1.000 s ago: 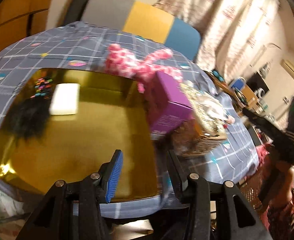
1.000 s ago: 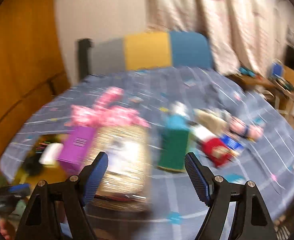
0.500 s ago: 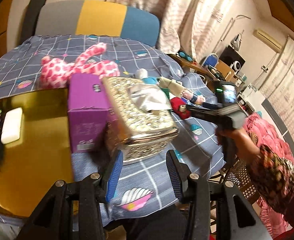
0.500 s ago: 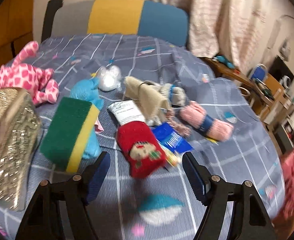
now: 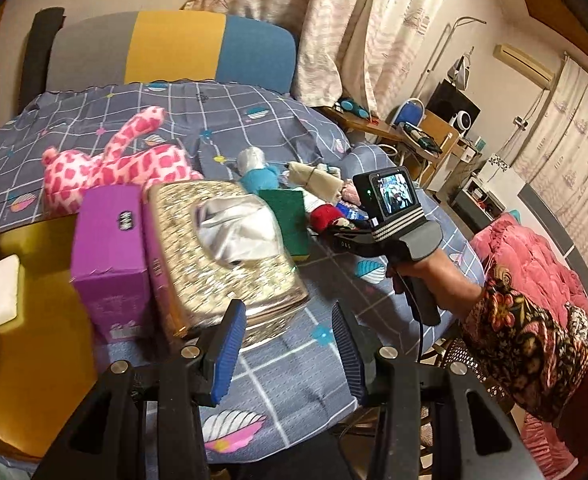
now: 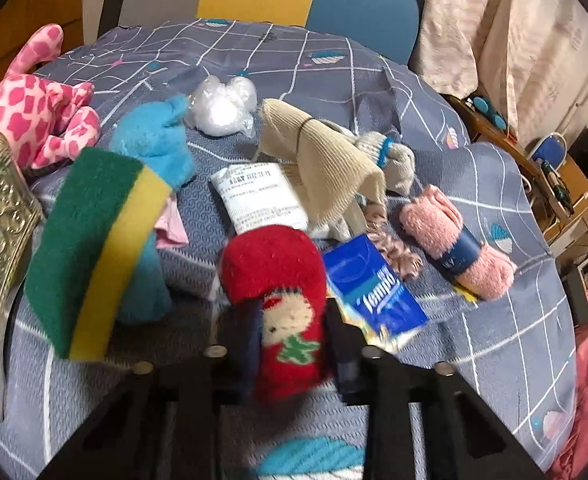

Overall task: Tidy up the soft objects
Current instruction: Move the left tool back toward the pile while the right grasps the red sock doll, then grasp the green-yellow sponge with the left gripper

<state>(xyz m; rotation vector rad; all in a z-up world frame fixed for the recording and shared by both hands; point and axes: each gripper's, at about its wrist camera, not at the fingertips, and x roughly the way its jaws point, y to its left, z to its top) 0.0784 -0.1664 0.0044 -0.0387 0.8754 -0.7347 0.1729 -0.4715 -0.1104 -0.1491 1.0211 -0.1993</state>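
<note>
Since half a second ago our right gripper (image 6: pixel 292 354) has dropped onto the red Christmas sock roll (image 6: pixel 280 304), and its jaws have just been closing; they now clench the roll's near end. The roll lies on the grey checked tablecloth (image 6: pixel 334 68) in the middle of the pile, touching the blue Tempo tissue pack (image 6: pixel 374 290) on its right, with the green-and-yellow sponge (image 6: pixel 94 252) to its left.

Only the right wrist view shows the grip itself, plus the pink rolled socks (image 6: pixel 456 240) and beige socks (image 6: pixel 326 160) behind.

The left wrist view shows what that one misses: our right hand (image 5: pixel 434 276) around the gripper handle, the purple box (image 5: pixel 110 256) beside the gold tissue box (image 5: pixel 222 256), and the gold tray (image 5: pixel 34 360). Our left gripper (image 5: pixel 290 354) hangs part open over bare cloth, grasping nothing.
</note>
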